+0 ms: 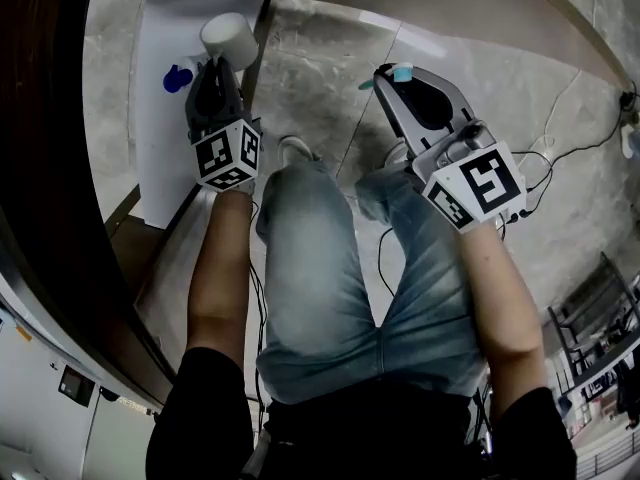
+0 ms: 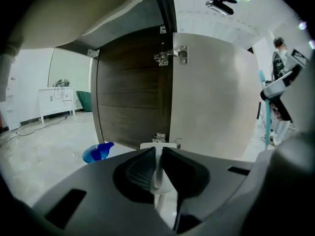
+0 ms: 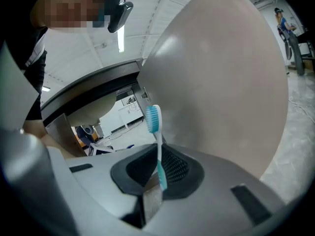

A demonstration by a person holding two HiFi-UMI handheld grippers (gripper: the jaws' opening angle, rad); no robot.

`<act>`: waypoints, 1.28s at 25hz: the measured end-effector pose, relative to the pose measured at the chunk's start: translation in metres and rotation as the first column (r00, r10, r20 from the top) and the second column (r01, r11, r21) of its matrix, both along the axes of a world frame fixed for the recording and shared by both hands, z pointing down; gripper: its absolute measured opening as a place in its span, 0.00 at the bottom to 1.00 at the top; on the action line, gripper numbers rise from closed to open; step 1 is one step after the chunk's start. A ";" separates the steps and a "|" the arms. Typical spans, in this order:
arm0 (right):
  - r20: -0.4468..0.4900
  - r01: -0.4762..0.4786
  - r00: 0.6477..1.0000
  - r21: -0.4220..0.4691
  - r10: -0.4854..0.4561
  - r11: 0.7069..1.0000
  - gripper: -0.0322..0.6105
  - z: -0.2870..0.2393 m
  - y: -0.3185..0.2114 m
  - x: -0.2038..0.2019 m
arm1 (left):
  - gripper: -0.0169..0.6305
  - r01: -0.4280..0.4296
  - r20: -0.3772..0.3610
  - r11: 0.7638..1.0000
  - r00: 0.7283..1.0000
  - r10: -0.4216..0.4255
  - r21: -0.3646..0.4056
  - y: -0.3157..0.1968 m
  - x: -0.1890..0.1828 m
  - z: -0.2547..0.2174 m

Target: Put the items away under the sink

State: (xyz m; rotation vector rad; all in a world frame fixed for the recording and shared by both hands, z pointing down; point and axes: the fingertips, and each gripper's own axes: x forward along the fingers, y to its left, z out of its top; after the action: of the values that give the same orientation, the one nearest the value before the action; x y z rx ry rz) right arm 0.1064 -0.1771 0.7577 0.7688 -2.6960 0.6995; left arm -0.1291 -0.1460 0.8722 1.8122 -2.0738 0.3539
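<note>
- White cup (image 1: 229, 38): your left gripper (image 2: 158, 156) has its jaws pressed onto the cup's thin wall. In the head view the cup sits at the gripper's tip, over a white panel (image 1: 160, 148).
- Teal-and-white toothbrush (image 3: 157, 141): your right gripper (image 3: 159, 155) pinches its handle, jaws together. The brush stands upright with the bristle head above the jaws.
- Blue object (image 2: 97, 152): it lies on the white panel, just beside the foot of the dark wood door (image 2: 130, 92) and apart from both grippers.
- Pale door (image 2: 216, 97): it stands to the right of the dark wood door, with metal hinges (image 2: 172, 55) where the two meet. It fills most of your right gripper view.
- Grey stone floor (image 1: 310, 78): it shows between the two grippers, beyond your jeans (image 1: 310, 268).
</note>
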 end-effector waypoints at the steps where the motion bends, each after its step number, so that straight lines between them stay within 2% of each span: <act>1: -0.002 0.002 1.000 0.001 -0.002 1.000 0.12 0.003 -0.001 0.001 | 0.12 0.009 0.000 1.000 1.000 -0.009 0.003 -0.003 -0.002 0.006; 12: -0.001 0.001 1.000 0.021 -0.001 1.000 0.12 0.011 -0.011 0.004 | 0.12 0.108 0.030 0.994 0.994 -0.109 0.012 -0.032 -0.028 0.038; 17: -0.002 0.006 1.000 0.000 -0.006 1.000 0.12 0.009 -0.003 0.003 | 0.12 0.116 0.074 0.993 0.991 -0.116 0.004 -0.030 -0.026 0.040; 26: -0.017 -0.058 0.998 -0.073 0.057 0.996 0.12 -0.002 0.015 0.013 | 0.12 0.129 0.038 0.981 0.991 -0.125 -0.146 -0.010 -0.014 0.057; 29: -0.019 -0.069 0.998 -0.096 0.067 0.993 0.12 -0.002 0.020 0.016 | 0.12 0.171 0.041 0.961 0.985 -0.166 -0.218 -0.001 -0.021 0.067; 32: -0.025 -0.076 0.997 -0.108 0.073 0.991 0.12 0.000 0.021 0.018 | 0.12 0.216 0.029 0.942 0.976 -0.216 -0.257 0.003 -0.028 0.075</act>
State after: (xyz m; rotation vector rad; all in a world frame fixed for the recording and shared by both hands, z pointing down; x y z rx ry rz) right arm 0.1246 -0.1565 0.7578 0.8479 -2.5973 0.8435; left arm -0.1567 -0.1428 0.9475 1.4190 -2.0900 0.5355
